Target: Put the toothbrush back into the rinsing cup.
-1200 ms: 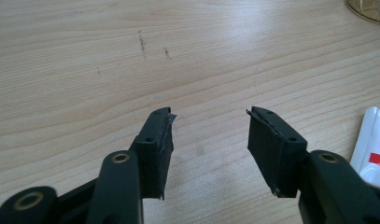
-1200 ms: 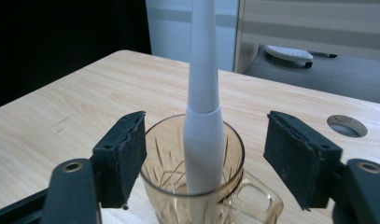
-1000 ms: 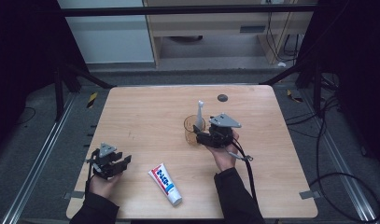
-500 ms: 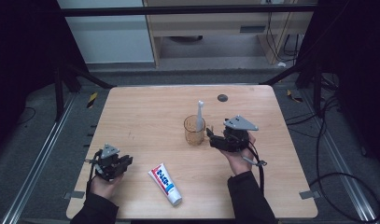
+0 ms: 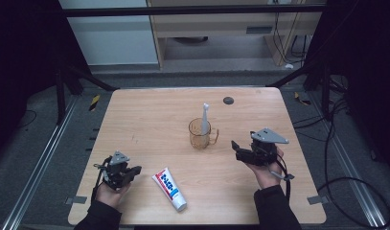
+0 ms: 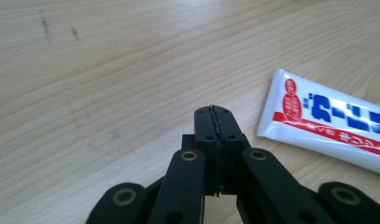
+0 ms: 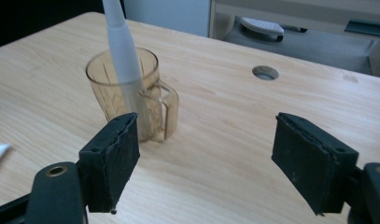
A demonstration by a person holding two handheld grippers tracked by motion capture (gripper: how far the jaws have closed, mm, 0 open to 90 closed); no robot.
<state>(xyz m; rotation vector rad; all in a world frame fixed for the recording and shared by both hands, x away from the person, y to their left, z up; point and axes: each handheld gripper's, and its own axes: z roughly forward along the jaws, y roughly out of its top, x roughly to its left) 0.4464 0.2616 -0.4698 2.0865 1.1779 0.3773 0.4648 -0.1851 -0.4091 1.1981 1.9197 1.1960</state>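
Two grippers working | left gripper (image 5: 130,171): jaws having just been closing, now pressing together on nothing, toothpaste tube (image 5: 170,189) lying just to its right, long axis slanting toward the near edge | cup (image 5: 200,133) holding toothbrush (image 5: 205,118) upright mid-table | right gripper (image 5: 236,147): spread wide, empty, sitting right of the cup, farther from the tube.

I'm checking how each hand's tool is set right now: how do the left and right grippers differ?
The left gripper has its jaws pressed together with nothing between them; the right gripper has its jaws wide apart, also empty. The left one lies near the toothpaste tube; the right one faces the amber cup that holds a toothbrush. Both are hand-held, low over the table.
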